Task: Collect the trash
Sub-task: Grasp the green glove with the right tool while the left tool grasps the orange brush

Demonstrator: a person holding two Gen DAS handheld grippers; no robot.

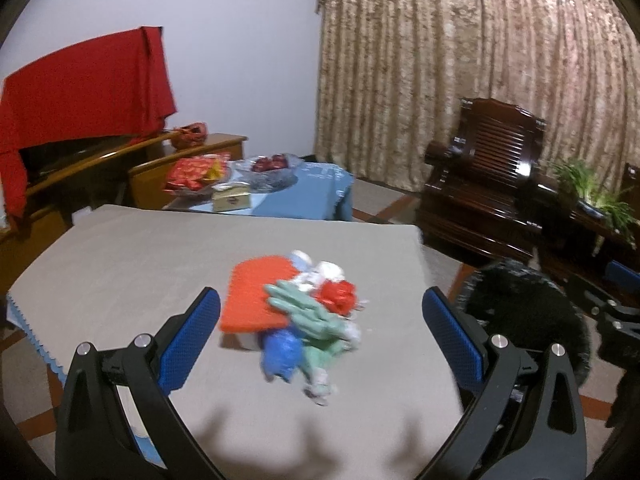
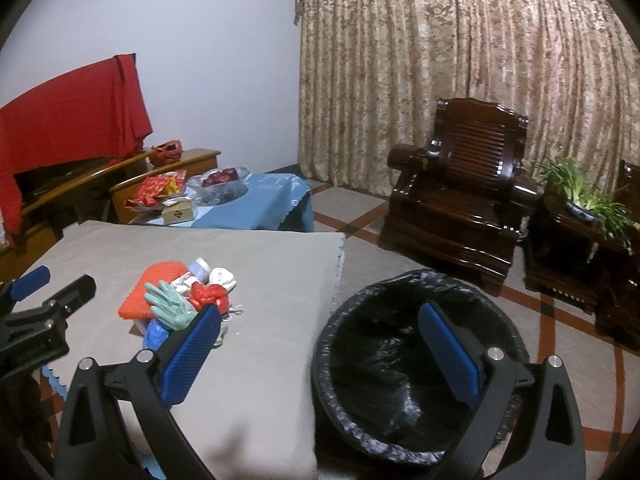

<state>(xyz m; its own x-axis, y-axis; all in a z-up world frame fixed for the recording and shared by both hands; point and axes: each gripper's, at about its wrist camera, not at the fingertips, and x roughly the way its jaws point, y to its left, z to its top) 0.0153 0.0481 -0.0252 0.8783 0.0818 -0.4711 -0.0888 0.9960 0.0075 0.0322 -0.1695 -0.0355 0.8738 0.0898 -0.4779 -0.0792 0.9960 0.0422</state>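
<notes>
Grey cloth (image 1: 140,264) carries the trash pile (image 1: 296,312); left gripper (image 1: 320,320) hangs over it, jaws wide, empty. Right gripper (image 2: 320,328) likewise agape above the bin (image 2: 340,320). Risk: tangled pile scatters under a partial grab.

A home living room.
Heavy patterned curtain (image 2: 460,60), carved dark wooden armchair (image 2: 460,188), potted plant (image 2: 580,192), glass fruit bowl (image 2: 218,184) on a blue-clothed side table (image 2: 264,208).

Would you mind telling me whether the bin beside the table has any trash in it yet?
Seemingly empty: the bin shows only its black liner inside.
</notes>
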